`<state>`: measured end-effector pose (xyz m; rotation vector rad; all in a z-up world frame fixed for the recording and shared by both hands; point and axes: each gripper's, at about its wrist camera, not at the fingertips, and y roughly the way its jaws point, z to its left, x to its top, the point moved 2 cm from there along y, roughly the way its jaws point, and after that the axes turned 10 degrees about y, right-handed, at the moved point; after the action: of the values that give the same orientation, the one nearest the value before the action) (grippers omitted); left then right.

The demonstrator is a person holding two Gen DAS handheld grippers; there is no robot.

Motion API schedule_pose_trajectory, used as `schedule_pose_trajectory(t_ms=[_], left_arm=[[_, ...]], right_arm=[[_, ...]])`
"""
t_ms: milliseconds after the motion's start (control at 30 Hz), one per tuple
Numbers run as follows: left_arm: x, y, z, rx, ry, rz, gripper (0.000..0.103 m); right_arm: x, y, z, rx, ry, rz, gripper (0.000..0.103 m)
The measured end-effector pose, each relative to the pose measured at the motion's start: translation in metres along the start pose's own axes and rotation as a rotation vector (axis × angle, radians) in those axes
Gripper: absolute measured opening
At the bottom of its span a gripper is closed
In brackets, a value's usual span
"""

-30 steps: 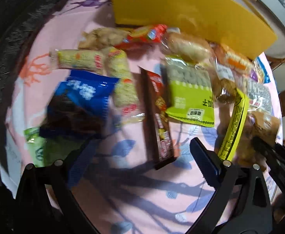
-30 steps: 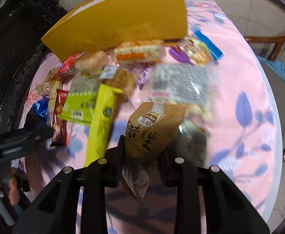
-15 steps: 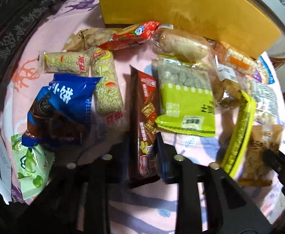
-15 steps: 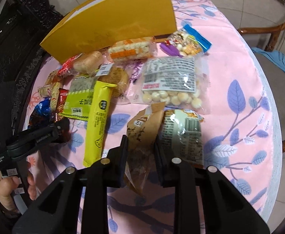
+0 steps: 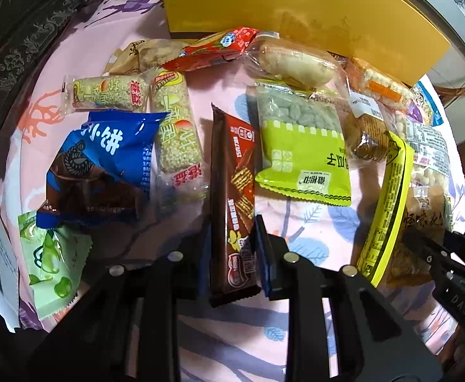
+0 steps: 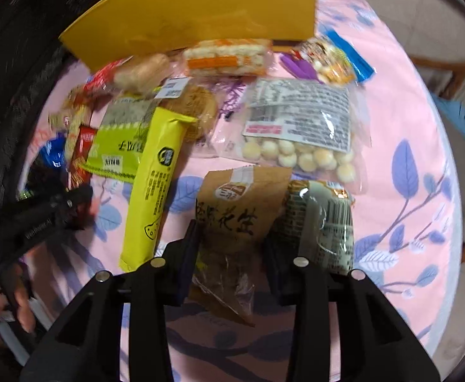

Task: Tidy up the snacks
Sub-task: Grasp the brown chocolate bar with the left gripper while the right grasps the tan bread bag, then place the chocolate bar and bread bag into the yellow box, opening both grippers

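The left claw (image 5: pixel 229 254) is clamped on the near end of a long brown wafer bar (image 5: pixel 234 172), its two dark fingers pressing the wrapper from either side. The bar runs from the claw toward 12 o'clock across the pink leaf-printed bench (image 5: pixel 239 343). At 9 o'clock of the bar lies a rice-puff bar (image 5: pixel 176 133), and beyond it a blue cookie bag (image 5: pixel 105 162) that overlaps a pale green candy packet (image 5: pixel 54 270) at 7 o'clock. At 2 o'clock of the bar sits a lime-green seed pouch (image 5: pixel 302 152), with a long yellow packet (image 5: pixel 385 203) further toward 3 o'clock. A yellow box (image 5: pixel 296 6) stands along the far edge at 12 o'clock.

The right claw (image 6: pixel 231 254) grips a brown kraft peanut bag (image 6: pixel 232 210) between narrowed fingers; the bag's clear lower end hangs toward the camera. Touching the bag at 3 o'clock is a grey-green wrapped snack (image 6: pixel 321 222). At 1 o'clock lies a clear bag of round white balls (image 6: pixel 299 130), and at 10 o'clock the yellow packet (image 6: pixel 156 184). At 9 o'clock of this view the other claw (image 6: pixel 73 200) appears over the wafer bar (image 6: pixel 81 156).
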<state>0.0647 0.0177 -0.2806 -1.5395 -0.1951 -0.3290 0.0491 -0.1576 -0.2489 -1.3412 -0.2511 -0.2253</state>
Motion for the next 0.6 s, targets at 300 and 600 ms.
schedule_pose_trajectory(t_ms=[300,600], left_arm=[[0.001,-0.036,0.003,-0.037,0.001,-0.060,0.025],[0.030,-0.083,-0.012,-0.056,0.043,-0.145,0.025]], right_arm=[[-0.004,-0.040,-0.007,0.072,0.039,-0.069,0.022],[0.038,-0.087,0.005,0.134,0.038,-0.195,0.022]])
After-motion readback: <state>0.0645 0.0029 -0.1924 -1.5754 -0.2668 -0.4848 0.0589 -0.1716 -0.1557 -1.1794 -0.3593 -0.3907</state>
